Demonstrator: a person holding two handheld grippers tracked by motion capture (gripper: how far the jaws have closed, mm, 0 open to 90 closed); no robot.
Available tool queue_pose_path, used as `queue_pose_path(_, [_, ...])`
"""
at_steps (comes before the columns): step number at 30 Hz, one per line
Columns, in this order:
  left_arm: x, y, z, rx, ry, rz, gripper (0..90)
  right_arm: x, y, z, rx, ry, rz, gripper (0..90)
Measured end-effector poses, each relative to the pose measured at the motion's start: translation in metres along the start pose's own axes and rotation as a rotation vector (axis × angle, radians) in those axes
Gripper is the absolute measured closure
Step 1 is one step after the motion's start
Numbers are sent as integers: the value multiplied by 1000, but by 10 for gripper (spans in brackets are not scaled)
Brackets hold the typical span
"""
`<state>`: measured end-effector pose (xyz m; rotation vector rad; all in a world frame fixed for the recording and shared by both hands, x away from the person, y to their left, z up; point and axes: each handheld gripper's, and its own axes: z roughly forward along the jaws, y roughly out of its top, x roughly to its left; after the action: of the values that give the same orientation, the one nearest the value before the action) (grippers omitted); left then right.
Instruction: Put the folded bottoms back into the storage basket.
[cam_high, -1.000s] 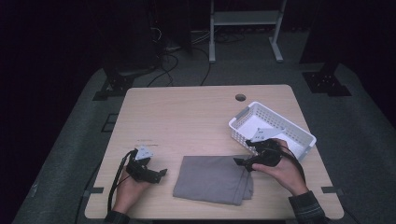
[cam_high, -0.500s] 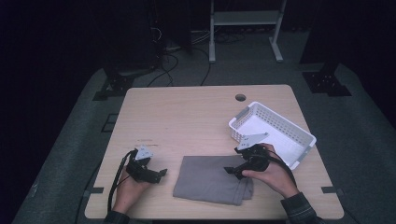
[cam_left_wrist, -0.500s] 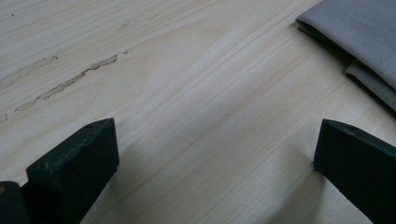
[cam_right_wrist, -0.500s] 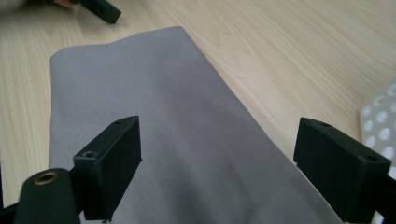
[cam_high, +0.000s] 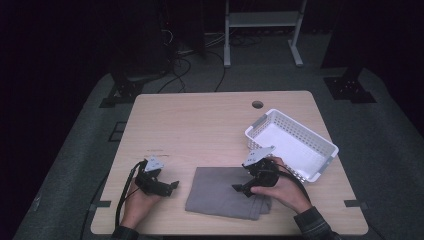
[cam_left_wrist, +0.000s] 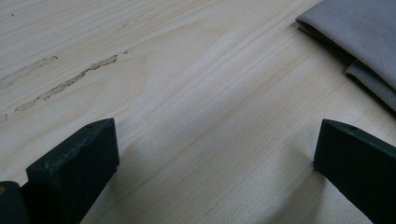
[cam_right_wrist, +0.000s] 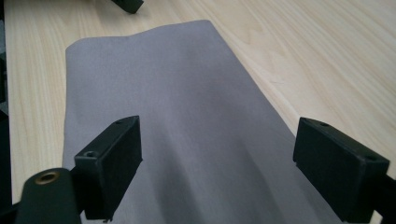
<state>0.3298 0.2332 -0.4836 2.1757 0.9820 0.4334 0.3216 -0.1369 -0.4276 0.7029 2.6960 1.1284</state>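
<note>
Dark floor and cables surround the pale wooden bench (cam_high: 200, 125), which carries a folded grey cloth (cam_high: 225, 199) near its front edge and a white perforated plastic basket (cam_high: 295, 145) toward the right. The right gripper (cam_high: 239, 189) hovers over the cloth's right part, its black fingers (cam_right_wrist: 112, 158) spread wide and released, grasping nothing; the right gripper view shows smooth grey fabric running between them and on toward the far edge of the cloth. The left gripper (cam_high: 174, 185) sits on bare wood just left of the cloth, apart from it, its fingers (cam_left_wrist: 74, 163) also wide open and empty. The basket stands just beside the right hand (cam_high: 277, 187); its inside looks empty. The left gripper view shows scuff marks (cam_left_wrist: 70, 84) on the wood and the cloth's layered folded corner (cam_left_wrist: 359, 42) at the upper right.
</note>
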Motion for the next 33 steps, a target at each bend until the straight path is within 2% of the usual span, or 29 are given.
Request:
queue_pose_path(15, [0, 0, 0, 0, -1, 3, 0, 14, 3, 33, 70, 60, -52, 147])
queue_pose_path(20, [0, 0, 0, 0, -1, 3, 0, 16, 2, 44, 89, 42, -89, 135])
queue_pose_path(24, [0, 0, 0, 0, -1, 3, 0, 17, 2, 48, 92, 43, -97, 121])
queue_pose_path(26, [0, 0, 0, 0, -1, 3, 0, 17, 1, 50, 99, 35, -112, 88])
queue_pose_path(29, [0, 0, 0, 0, -1, 3, 0, 17, -1, 55, 109, 38, -109, 35])
queue_pose_path(33, [0, 0, 0, -1, -1, 3, 0, 18, -1, 56, 121, 40, -113, 29])
